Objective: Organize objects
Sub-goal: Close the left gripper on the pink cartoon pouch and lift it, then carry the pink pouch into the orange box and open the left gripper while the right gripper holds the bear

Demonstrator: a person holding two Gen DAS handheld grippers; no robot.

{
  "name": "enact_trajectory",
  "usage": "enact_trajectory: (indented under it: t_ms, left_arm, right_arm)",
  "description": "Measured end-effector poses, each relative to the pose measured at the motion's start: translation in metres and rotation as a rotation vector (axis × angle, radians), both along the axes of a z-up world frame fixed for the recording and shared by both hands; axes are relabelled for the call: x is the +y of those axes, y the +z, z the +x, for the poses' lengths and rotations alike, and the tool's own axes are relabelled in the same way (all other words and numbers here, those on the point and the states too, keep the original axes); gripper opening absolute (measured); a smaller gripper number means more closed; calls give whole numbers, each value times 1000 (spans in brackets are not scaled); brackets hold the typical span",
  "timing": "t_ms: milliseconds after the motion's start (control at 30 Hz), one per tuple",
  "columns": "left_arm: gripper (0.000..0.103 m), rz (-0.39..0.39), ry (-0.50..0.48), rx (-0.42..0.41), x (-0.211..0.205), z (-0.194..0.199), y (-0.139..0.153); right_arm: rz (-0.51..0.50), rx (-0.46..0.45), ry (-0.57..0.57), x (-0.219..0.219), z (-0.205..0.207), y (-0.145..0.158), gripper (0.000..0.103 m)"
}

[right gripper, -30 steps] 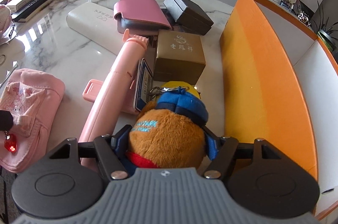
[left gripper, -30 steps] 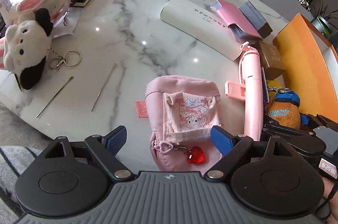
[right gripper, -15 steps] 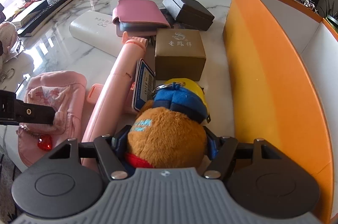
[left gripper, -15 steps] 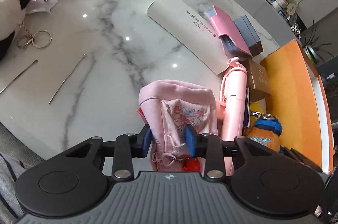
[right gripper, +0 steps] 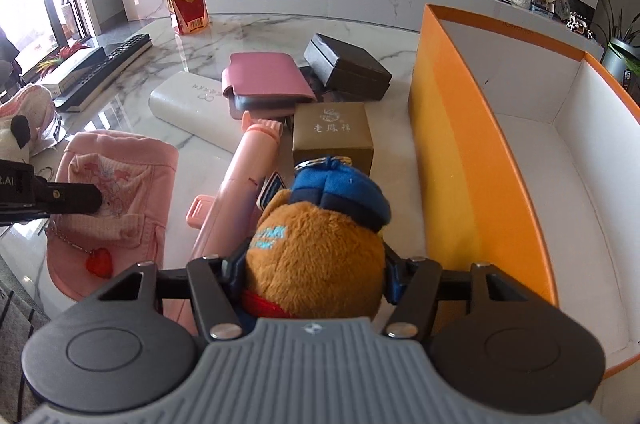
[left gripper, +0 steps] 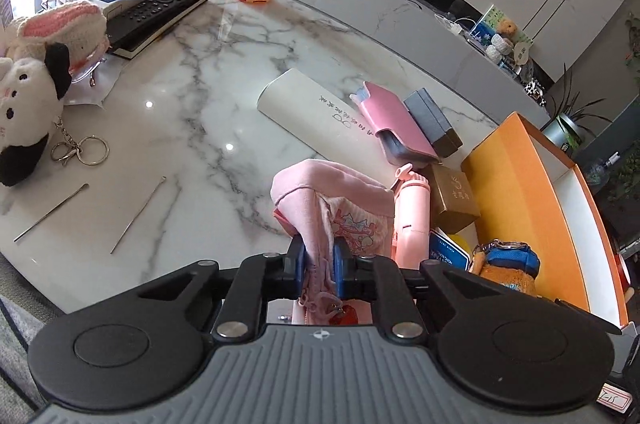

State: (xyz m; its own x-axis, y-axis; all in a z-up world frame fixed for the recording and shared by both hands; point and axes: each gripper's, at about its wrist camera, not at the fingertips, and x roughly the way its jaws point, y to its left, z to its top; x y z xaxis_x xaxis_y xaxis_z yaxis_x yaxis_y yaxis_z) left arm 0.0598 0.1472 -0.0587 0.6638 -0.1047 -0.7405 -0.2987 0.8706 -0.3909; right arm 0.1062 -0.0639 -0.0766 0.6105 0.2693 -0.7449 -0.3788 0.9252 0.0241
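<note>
Left hand-held gripper (left gripper: pixel 319 261) pinches pink pouch (left gripper: pixel 340 196) (bunched).

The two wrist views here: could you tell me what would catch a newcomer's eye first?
The big orange box with its white inside fills the right side of the table. Just left of it, the right gripper is shut on a brown teddy bear in a blue cap. Further left, the left gripper pinches a pink pouch on the marble table.

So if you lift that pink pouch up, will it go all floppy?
Probably yes. The pink fabric pouch already bunches into folds where the left gripper pinches it, so it should sag. It looks light for its size. Its red heart charm on the chain will likely dangle and swing.
</note>
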Motion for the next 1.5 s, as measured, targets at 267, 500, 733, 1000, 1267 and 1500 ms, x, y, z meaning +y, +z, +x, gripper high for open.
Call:
enact_trajectory:
  t_ms: [267,500,733,1000,1267,1500]
  left_arm:
    - [17,77,-44,-66,-18,-12,17]
    - [17,83,-57,-127,-33,-23,50]
    - [17,35,-122,-164,-70,-13,89]
    - [17,21,-182,-175,-127,22,109]
    - [17,-17,-265,-126,-184,62,103]
    - [17,-31,-255,20,-225,91,67]
  right_arm:
    - [76,-9,20,-7,-13,28,63]
    - [106,-53,27,-18,-20,59,63]
    - [106,-109,1,-43,-28,100,63]
    - [138,-200,-77,-98,-26,142,63]
    - [140,-190,-239,-183,-7,144,63]
    - [114,-119,-273,-211,25,111,63]
